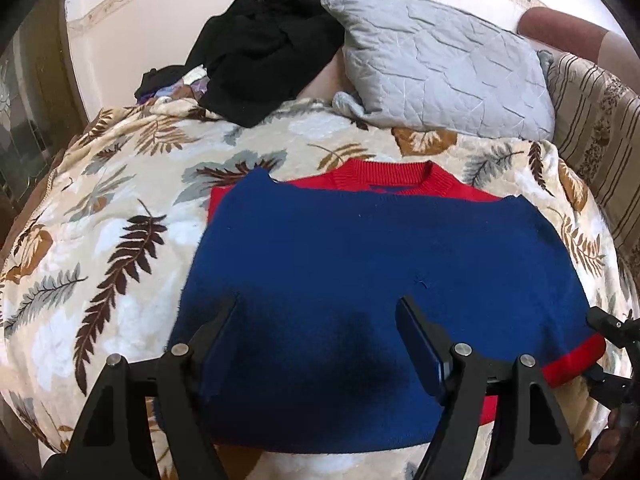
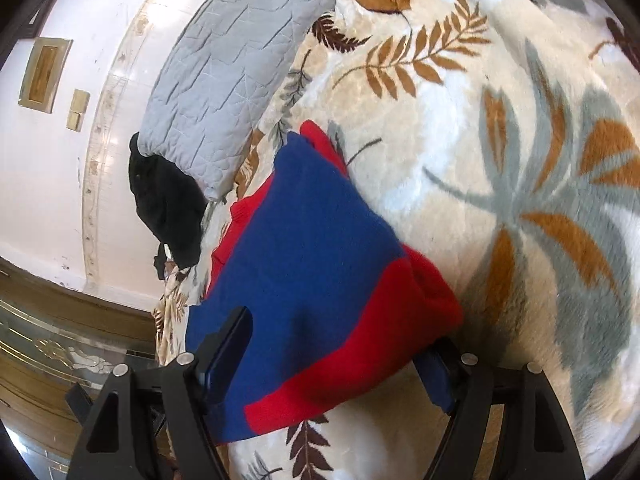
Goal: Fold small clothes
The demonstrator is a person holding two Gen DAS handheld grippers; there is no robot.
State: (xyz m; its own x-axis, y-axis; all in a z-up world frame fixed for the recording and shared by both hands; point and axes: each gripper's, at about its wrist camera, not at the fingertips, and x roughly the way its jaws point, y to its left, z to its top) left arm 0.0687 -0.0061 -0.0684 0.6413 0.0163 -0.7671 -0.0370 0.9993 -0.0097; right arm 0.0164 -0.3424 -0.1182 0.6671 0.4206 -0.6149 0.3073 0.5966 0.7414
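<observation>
Mid-fold on the blue and red sweater (image 1: 360, 280), lying flat at centre frame on the leaf-print blanket (image 1: 100, 240), red collar toward the top.

Left gripper (image 1: 320, 312) hovering over the lower blue panel, jaws spread wide, gripping nothing.

Right gripper (image 2: 340, 344) straddling the red cuff end at lower centre of its view, jaws wide apart; not clamping, as far as visible.

Judging next: closing on an edge and carrying it across toward the collar.

Sitting clear of the fold path: grey pillow (image 1: 440, 68) upper right, black clothes (image 1: 264, 48) upper centre.
</observation>
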